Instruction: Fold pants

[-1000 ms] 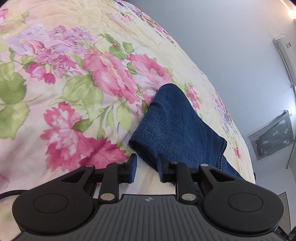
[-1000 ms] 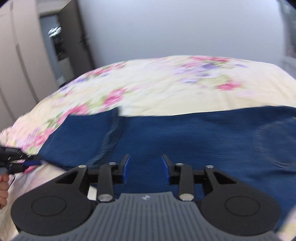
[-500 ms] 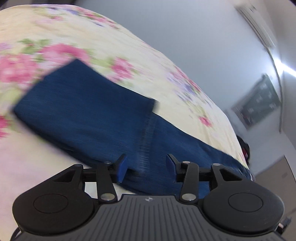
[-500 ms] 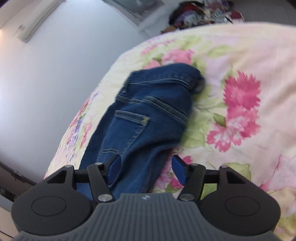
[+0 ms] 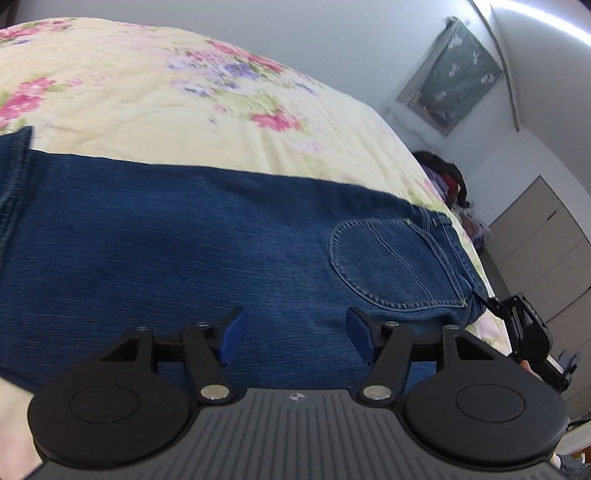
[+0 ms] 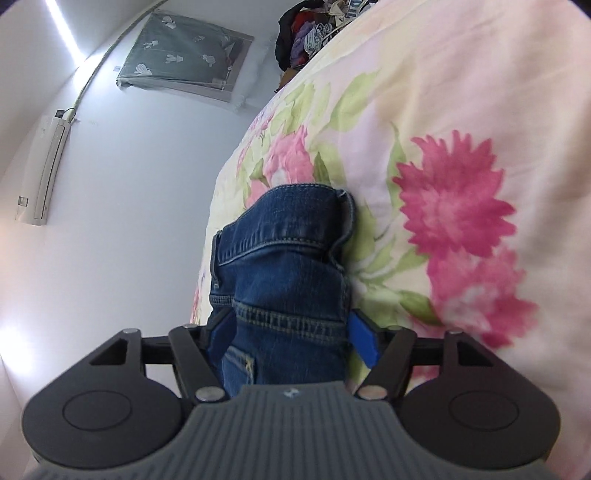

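Blue jeans (image 5: pixel 184 251) lie flat across a floral bedspread (image 5: pixel 147 103), back pocket (image 5: pixel 388 266) and waistband to the right. My left gripper (image 5: pixel 293 341) is open and empty, just above the thigh part of the jeans. The other gripper (image 5: pixel 524 332) shows at the waistband end in the left wrist view. In the right wrist view my right gripper (image 6: pixel 290 341) is open with the jeans' waistband end (image 6: pixel 288 266) lying between its blue fingers (image 6: pixel 364 341); the jaws stand wide and do not pinch the cloth.
The bedspread (image 6: pixel 461 147) fills the right of the right wrist view. A pile of clothes (image 6: pixel 314 26) lies beyond the bed's far edge. A grey wall with a curtained window (image 5: pixel 450 74) and beige cabinets (image 5: pixel 546 251) stand behind.
My left gripper has swung from the leg end along the jeans to the thigh area. My right gripper has moved in so the waistband end now sits between its open fingers.
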Demonstrator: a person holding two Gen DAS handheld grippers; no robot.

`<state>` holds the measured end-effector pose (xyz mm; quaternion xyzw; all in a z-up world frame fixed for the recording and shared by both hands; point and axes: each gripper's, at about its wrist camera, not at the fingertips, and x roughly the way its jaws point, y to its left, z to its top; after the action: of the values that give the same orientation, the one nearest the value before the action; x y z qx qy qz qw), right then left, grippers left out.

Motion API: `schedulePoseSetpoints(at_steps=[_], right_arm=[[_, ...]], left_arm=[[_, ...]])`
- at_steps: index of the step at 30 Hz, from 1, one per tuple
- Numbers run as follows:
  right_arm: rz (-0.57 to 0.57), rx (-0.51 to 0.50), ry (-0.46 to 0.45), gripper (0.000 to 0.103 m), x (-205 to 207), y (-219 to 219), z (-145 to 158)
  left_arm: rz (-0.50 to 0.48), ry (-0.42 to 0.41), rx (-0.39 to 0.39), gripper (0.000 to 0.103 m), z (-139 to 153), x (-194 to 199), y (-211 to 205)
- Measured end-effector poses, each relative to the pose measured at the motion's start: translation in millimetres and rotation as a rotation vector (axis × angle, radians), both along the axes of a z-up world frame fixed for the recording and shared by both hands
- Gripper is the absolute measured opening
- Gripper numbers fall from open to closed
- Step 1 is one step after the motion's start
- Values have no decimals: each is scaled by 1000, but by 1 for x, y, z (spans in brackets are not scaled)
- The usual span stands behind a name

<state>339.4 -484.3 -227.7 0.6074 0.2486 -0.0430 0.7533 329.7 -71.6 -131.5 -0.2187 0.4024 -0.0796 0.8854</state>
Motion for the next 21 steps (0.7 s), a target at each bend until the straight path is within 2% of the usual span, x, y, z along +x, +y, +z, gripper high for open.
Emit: schedulePoseSetpoints(at_steps=[4,7,8,9,10,13,15,17,18,19,21], right_arm=[[3,11,-18,66,12,1,-8],[21,0,-30,65,22,0,-10],[33,-28,-26,59,25,0,-9],[38,-76,-27,45,28,0,-6],[24,-120,-46,35,27,-1,0],[-44,-163,-164,9,17,-10,25],[-29,-191,-155,9,19,-8,31],[-15,-153,-91,12,23,-8,20],[-23,-113,-50,23,24,-11,13],[-38,-68,-19,39,23,-15,6],[-68,21,-12,51,18,-21,-4]], left_arm=[[-51,31,-7,72,-10,15,-24],[-104,55,25,72,-18,20,-44],[-123,66,56,72,-20,21,-50],[-138,75,88,72,-23,20,-55],[-151,76,114,72,-24,20,-59],[-169,76,142,72,-28,18,-62],[-166,84,134,72,-29,18,-59],[-153,94,113,72,-30,20,-57],[-144,96,100,72,-29,21,-54],[-135,96,88,72,-29,20,-52],[-116,92,57,72,-26,17,-47]])
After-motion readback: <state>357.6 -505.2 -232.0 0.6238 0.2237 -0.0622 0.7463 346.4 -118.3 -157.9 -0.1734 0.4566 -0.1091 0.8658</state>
